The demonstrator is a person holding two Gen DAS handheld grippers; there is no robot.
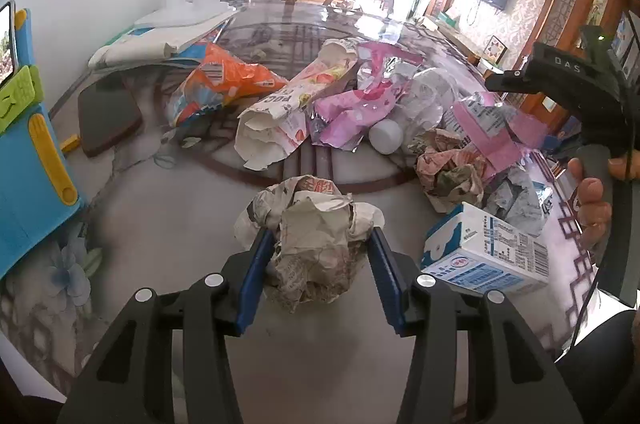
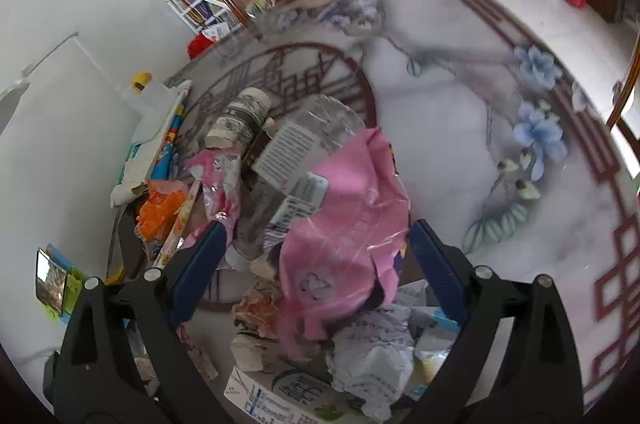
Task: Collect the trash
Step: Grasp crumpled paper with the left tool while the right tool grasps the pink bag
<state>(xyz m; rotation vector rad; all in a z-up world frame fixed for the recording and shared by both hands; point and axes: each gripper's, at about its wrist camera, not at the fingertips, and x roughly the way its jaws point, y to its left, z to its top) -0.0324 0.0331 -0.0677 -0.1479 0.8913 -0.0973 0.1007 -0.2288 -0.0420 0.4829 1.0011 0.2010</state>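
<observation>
A crumpled newspaper ball lies on the patterned table between the blue pads of my left gripper; the pads sit close on both sides of it. Behind it is a trash pile: an orange wrapper, a white paper bag, pink plastic wrappers and a milk carton. My right gripper hovers over the pile, open around a pink plastic wrapper without closing on it. The right gripper's body shows at the right of the left wrist view.
A blue toy holder with a phone stands at the table's left edge. A dark coaster and folded papers lie at the back left. A plastic bottle and a tape roll lie in the pile.
</observation>
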